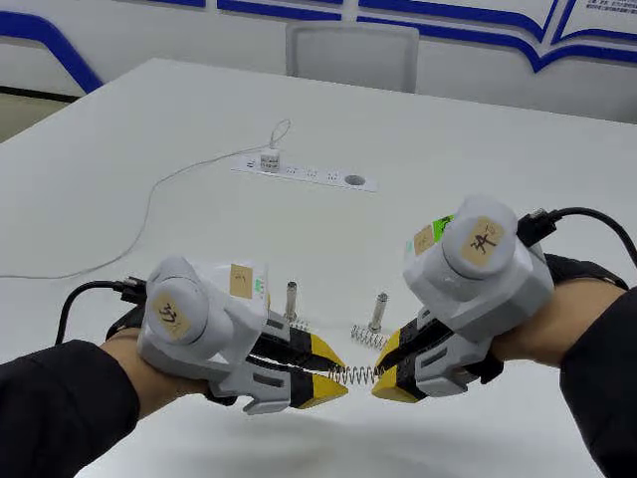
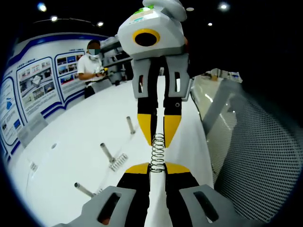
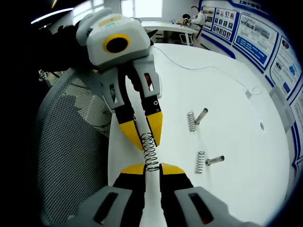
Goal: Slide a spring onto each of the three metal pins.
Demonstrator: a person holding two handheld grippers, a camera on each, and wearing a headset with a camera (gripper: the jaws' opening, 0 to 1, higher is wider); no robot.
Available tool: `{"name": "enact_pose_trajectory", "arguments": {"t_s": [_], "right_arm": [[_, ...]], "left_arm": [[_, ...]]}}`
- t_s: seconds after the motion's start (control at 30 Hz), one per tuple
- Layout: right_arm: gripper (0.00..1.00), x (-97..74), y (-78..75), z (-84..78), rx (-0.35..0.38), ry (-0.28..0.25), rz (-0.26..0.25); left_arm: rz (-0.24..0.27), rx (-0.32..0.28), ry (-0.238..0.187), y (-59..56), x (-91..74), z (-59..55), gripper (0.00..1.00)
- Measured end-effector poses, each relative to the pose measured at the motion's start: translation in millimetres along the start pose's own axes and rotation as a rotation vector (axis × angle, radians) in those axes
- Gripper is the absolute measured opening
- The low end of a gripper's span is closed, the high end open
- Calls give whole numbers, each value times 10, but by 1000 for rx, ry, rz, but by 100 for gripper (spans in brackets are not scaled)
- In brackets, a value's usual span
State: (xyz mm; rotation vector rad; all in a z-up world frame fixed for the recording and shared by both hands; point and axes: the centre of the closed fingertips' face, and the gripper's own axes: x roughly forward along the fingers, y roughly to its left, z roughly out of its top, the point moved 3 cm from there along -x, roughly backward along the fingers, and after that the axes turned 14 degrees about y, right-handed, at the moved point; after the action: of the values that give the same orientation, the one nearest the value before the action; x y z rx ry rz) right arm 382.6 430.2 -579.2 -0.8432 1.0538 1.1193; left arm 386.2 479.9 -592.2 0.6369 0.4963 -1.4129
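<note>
A thin steel spring [image 1: 356, 375] hangs level above the white table [image 1: 478, 149], stretched between my two grippers. My left gripper [image 1: 326, 376] is shut on its left end and my right gripper [image 1: 386, 380] is shut on its right end. In the left gripper view the spring [image 2: 157, 150] runs from my own jaws up to the right gripper [image 2: 159, 134]. In the right gripper view the spring [image 3: 149, 150] runs up to the left gripper [image 3: 143, 135]. Behind stand two upright metal pins [image 1: 291, 298] [image 1: 379, 310], and the left gripper view shows a third pin [image 2: 83, 189]. A loose spring [image 1: 369, 337] lies by the right pin's foot.
A white power strip [image 1: 309, 174] with a thin cable lies mid-table. A grey chair [image 1: 353, 55] stands at the table's far end. A mesh chair back [image 3: 71, 137] is close beside the near edge. A person [image 2: 92, 66] stands far off. A second loose spring [image 3: 191, 121] lies by a pin.
</note>
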Motion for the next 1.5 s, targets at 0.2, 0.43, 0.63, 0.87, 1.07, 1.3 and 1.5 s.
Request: {"name": "enact_pose_trajectory", "arguments": {"t_s": [0.2, 0.43, 0.63, 0.87, 1.07, 1.3, 1.5], "right_arm": [[12, -108, 7, 126, -12, -33, -9], [12, -149, 41, 251, -39, -52, -15], [12, -147, 61, 321, -56, -58, -16], [12, -135, 64, 364, -66, -55, -19], [11, -138, 54, 355, -62, -53, -19], [11, -220, -25, 310, -38, -60, -38], [11, -297, -114, 202, -11, -54, -58]], "left_arm": [[0, -5, 12, 2, 15, -24, 11], [-4, -3, 20, -8, 33, -30, 11], [-10, 0, 23, -18, 45, -34, 11], [-12, 1, 26, -18, 60, -35, 11], [-13, -15, 24, -14, 72, -32, 12], [-5, -40, 20, 22, 44, -40, 17], [31, -76, -10, 117, -79, -17, 22]]}}
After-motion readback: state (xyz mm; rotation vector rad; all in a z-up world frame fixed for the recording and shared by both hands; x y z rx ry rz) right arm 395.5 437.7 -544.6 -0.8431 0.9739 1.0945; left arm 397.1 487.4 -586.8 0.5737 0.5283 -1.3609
